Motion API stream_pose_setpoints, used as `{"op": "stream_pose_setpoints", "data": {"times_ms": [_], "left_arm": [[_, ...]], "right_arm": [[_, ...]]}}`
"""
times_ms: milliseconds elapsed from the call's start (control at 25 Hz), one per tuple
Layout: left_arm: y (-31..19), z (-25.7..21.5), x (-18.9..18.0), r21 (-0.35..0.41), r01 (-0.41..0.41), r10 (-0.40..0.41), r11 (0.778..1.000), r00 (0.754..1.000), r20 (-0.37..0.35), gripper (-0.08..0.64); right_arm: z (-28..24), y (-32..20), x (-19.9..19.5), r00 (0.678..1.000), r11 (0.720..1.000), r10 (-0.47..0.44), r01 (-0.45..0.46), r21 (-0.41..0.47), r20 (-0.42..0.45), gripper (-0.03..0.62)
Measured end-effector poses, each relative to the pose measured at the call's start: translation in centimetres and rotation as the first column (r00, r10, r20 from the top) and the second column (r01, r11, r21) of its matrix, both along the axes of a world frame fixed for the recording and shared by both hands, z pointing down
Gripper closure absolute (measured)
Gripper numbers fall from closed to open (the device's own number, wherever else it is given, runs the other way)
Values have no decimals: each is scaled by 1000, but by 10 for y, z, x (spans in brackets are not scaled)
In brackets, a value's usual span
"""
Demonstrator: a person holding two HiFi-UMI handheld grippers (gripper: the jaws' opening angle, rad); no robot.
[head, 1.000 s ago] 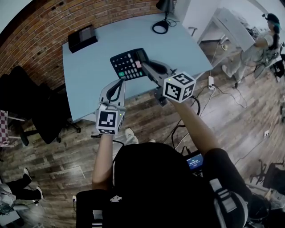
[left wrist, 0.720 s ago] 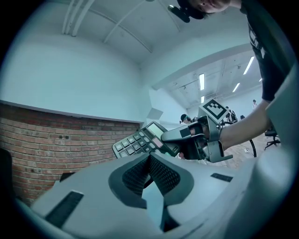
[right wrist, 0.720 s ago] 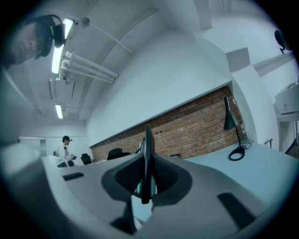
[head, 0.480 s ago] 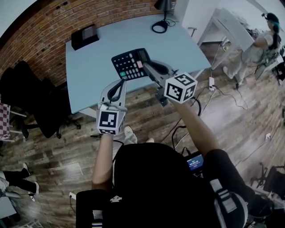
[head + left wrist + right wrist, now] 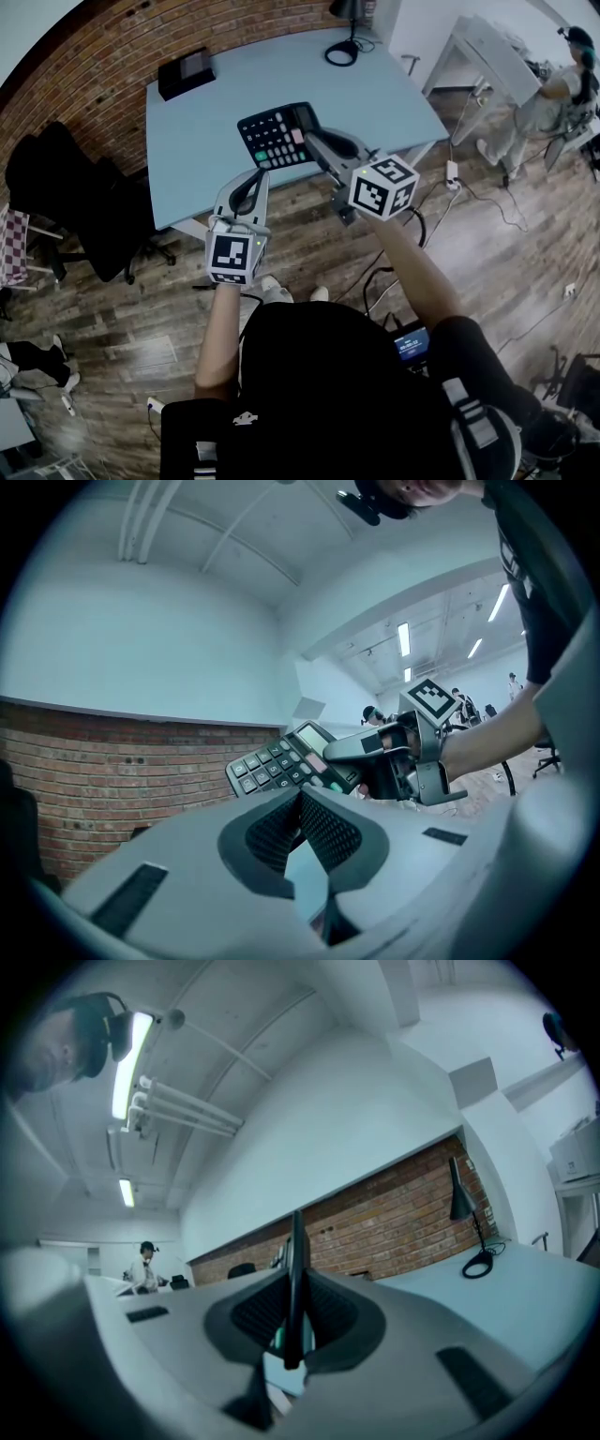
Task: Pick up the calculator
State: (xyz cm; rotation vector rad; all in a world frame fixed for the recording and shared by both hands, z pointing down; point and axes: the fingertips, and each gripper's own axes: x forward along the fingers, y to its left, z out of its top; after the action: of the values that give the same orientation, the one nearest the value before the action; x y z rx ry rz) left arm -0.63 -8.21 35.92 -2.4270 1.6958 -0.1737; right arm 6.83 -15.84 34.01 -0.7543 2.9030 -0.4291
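Still clamping calculator (image 5: pixel 275 136) edge-on in right gripper (image 5: pixel 314 141), holding it lifted over table (image 5: pixel 394 84) near edge while backing away slightly, keeping left gripper (image 5: pixel 253 178) closed and empty alongside, treating pickup as essentially done.

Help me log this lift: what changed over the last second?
The right gripper carried the calculator a little back toward the table's near edge; the left gripper drew back alongside. Unchanged: right gripper shut on the calculator's end, left gripper shut and empty.
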Motion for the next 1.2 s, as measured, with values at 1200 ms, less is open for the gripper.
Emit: {"op": "stream_pose_setpoints", "data": {"times_ms": [1200], "left_arm": [[64,5,-73,-22,-79,78,997,996,-47,551]], "right_arm": [[-1,75,-62,997,997,73,-73,15,-9,538]]}}
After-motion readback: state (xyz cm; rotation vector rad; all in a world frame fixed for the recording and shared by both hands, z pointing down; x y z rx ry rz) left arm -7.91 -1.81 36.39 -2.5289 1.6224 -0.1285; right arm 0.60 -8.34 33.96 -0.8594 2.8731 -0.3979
